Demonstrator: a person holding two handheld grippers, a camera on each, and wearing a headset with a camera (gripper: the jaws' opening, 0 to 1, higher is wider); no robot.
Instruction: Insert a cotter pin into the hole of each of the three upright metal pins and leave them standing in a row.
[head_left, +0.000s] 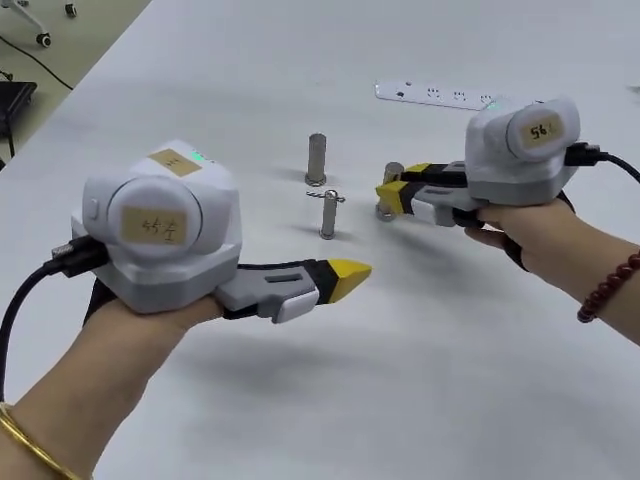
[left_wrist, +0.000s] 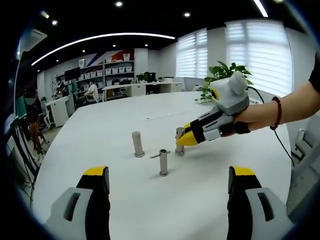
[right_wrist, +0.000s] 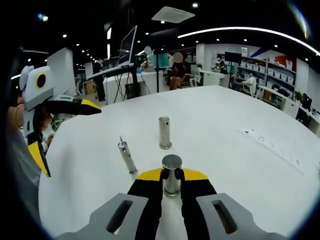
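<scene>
Right gripper (right_wrist: 171, 182) jaws clamp a bare metal pin (right_wrist: 171, 170). Left gripper (head_left: 348, 273) jaws gape, empty. The middle pin (head_left: 327, 215) ahead carries a cotter pin (head_left: 326, 196). Likely next: align a cotter pin with the clamped pin's hole.

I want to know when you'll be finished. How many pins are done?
One looks done: the middle pin has a cotter pin through it. In hand: the right tool is shut on the third pin. Still to do: that pin and the far pin show no cotter pin.
</scene>
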